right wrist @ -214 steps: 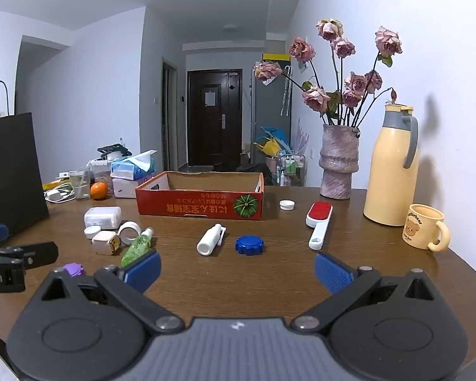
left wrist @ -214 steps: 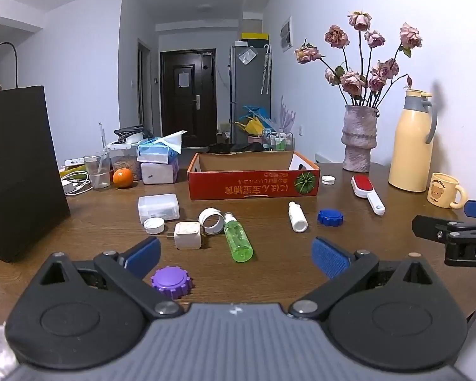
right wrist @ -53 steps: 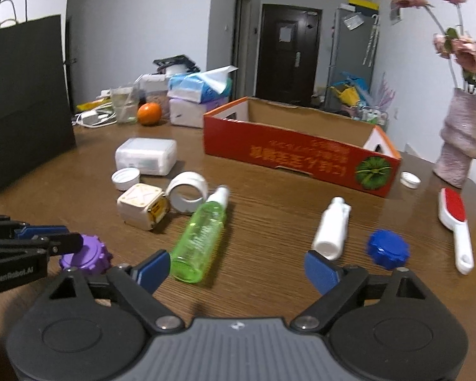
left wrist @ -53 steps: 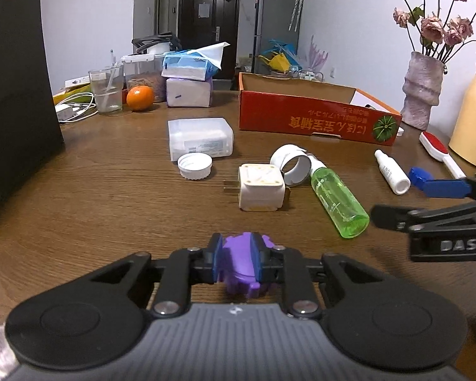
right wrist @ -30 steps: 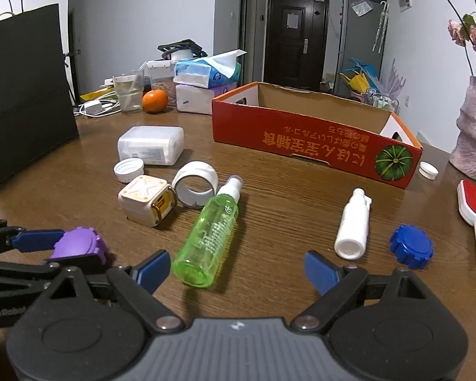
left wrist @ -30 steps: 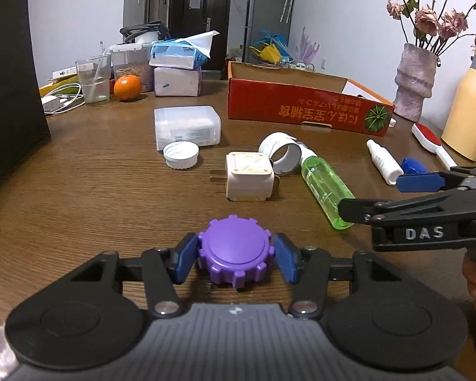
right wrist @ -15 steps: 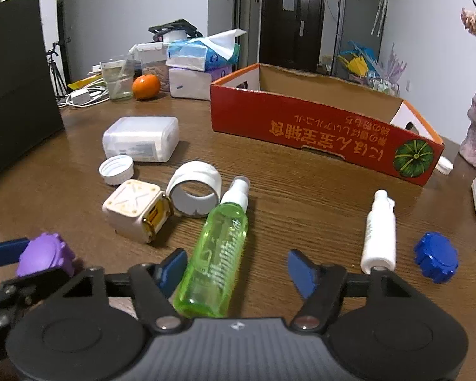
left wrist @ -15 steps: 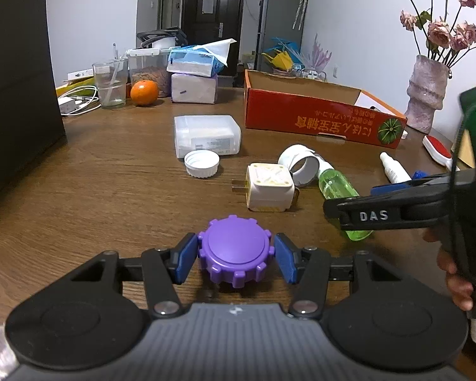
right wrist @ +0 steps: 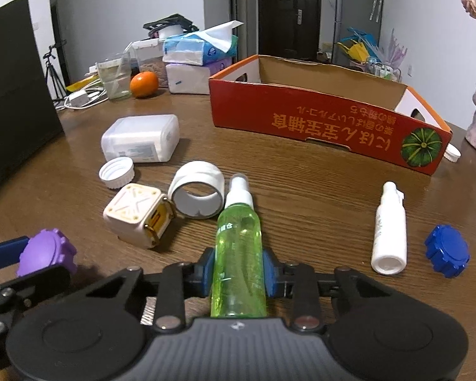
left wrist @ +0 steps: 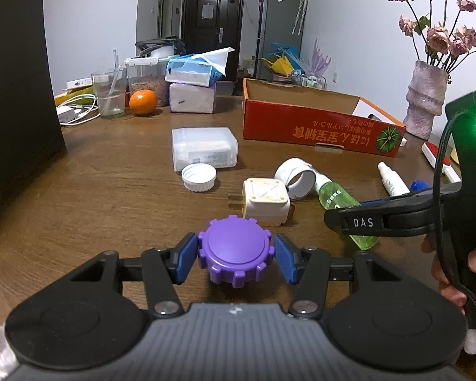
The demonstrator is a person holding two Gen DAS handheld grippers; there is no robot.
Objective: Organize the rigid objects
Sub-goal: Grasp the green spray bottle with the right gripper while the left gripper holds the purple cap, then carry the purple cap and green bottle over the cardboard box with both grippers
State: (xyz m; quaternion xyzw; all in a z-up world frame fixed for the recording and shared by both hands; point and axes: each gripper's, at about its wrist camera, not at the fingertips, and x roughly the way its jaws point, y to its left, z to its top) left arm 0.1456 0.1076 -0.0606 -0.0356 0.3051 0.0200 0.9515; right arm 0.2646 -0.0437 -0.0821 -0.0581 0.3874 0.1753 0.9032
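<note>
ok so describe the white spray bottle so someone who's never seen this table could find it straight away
Start at the long red cardboard box on the wooden table. In front of its pumpkin-printed end, the white spray bottle lies on its side beside a blue ridged cap. Unlike the green spray bottle, it is opaque white, smaller, and not gripped.

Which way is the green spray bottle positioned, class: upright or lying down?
Lying down: the green spray bottle lies lengthwise on the table, and the right gripper's pads flank its body.

Two spray bottles (right wrist: 238,247), perhaps four caps (left wrist: 234,250).
</note>
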